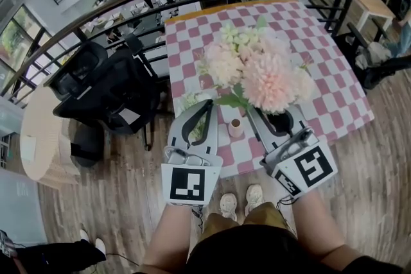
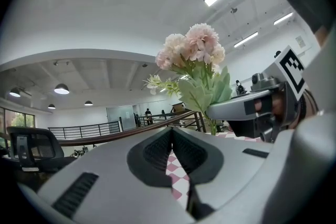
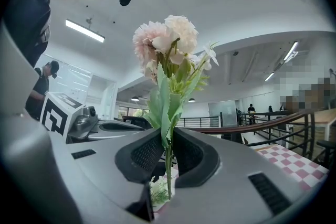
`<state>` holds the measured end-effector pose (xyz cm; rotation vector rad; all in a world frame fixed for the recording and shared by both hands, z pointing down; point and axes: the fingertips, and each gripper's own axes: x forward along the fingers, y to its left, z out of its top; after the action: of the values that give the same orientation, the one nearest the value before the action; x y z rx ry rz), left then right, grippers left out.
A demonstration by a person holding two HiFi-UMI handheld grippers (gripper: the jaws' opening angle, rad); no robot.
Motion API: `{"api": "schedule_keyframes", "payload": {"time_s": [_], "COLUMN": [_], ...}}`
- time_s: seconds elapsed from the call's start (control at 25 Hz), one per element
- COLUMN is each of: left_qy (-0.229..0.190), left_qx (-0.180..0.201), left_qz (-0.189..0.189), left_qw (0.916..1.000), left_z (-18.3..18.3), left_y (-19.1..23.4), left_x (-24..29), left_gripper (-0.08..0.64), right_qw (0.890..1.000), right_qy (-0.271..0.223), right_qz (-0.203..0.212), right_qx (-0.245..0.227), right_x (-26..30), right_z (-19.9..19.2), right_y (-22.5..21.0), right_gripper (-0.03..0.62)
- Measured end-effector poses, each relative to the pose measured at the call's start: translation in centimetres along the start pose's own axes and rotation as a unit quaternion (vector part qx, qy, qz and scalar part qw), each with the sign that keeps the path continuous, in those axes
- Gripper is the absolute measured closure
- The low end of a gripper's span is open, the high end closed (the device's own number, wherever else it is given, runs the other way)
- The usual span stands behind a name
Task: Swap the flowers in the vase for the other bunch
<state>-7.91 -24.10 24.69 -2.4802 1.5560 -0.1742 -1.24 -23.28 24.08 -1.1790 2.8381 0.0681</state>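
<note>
My right gripper (image 1: 255,112) (image 3: 168,136) is shut on the green stems of a bunch of pink and cream flowers (image 1: 257,67) (image 3: 167,39), held upright above the checked table (image 1: 334,83). A small pink vase (image 1: 236,128) stands on the table between the two grippers, with no flowers in it. A second bunch of white flowers with green leaves (image 1: 191,99) (image 3: 156,194) lies on the cloth by the left gripper. My left gripper (image 1: 209,104) (image 2: 171,131) is level beside the right one, its jaw tips together with nothing between them. The left gripper view shows the pink bunch (image 2: 191,50) in the right gripper (image 2: 247,107).
A black office chair (image 1: 109,86) stands left of the table. A curved brown railing (image 1: 83,29) runs behind the table and chair. A round light wooden table (image 1: 38,138) is at the far left. The person's shoes (image 1: 241,202) are at the table's near edge.
</note>
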Motion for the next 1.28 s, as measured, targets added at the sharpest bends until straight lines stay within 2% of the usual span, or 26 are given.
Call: {"api": "schedule_keyframes", "payload": {"time_s": [0.32,1.28], "left_qy": [0.001,0.033], "left_qx": [-0.002,-0.01], "left_qz": [0.004,0.006], "left_qw": [1.0,0.9994], "left_z": [0.0,-3.4], "left_y": [0.0,0.3], "left_x": [1.0,2.9], "left_gripper": [0.551,0.551], "right_qw": [1.0,0.999], "right_qy": [0.002,0.025], "right_qz": [0.005,0.023], "right_qx": [0.009,0.029], "right_x": [0.5,2.1], "right_z": [-0.5,-3.7], "right_y": [-0.5,-1.7], "right_gripper": [0.531,0.531]}}
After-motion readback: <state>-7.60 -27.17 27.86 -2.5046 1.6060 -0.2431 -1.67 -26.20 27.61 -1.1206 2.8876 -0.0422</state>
